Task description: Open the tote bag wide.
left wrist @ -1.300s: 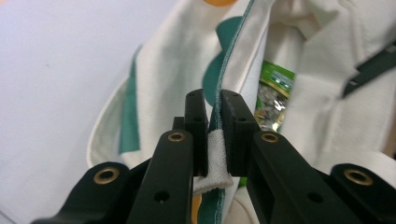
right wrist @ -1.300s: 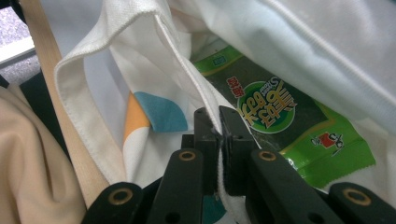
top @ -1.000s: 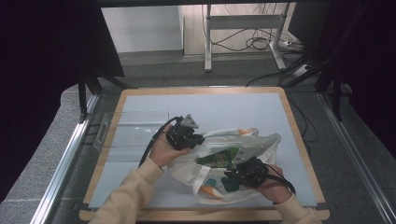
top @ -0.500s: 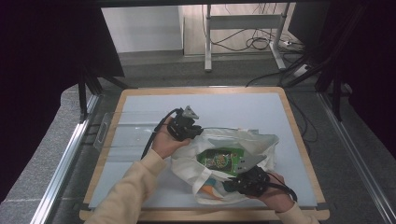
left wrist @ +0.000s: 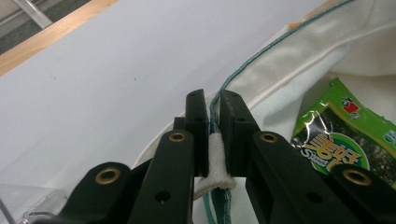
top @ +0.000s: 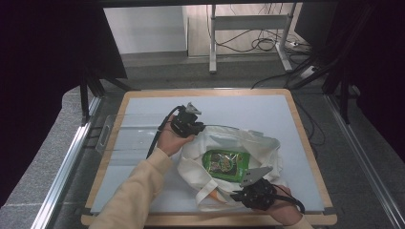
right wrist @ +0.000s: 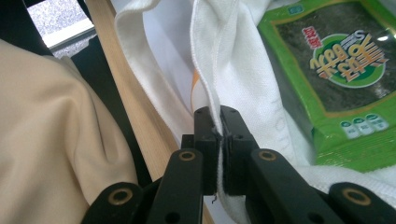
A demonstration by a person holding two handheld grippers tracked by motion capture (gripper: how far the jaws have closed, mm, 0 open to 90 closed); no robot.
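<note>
- From the high view I see the white cloth bag [top: 229, 167] lying on the table [top: 143, 143] toward my near edge, its mouth pulled wide between my two hands
- The left tongs [top: 191, 125] sit at the bag's far left rim, the right tongs [top: 253, 195] at its near rim, well apart from each other
- That view does not let me judge the grip itself; the gripper views do
- In the left gripper view the left tongs [left wrist: 212, 105] are pinched nearly closed on the bag's hem, with a teal cord [left wrist: 261, 53] running along the rim and passing between the jaws
- In the right gripper view the right tongs [right wrist: 220, 116] are clamped tight on a fold of the bag's edge, the cloth rising straight up out of them
- The green seaweed snack packet [top: 224, 163] lies flat inside the open bag, label up; the right gripper view shows its printing closest
- The right gripper view also shows my cream sleeve [right wrist: 46, 140] and the table's wooden edge [right wrist: 126, 93] just beside the bag
- From above, a small orange patch [top: 214, 194] shows on the bag near the right tongs, and a clear plastic tray [top: 107, 138] rests at the table's left side
</note>
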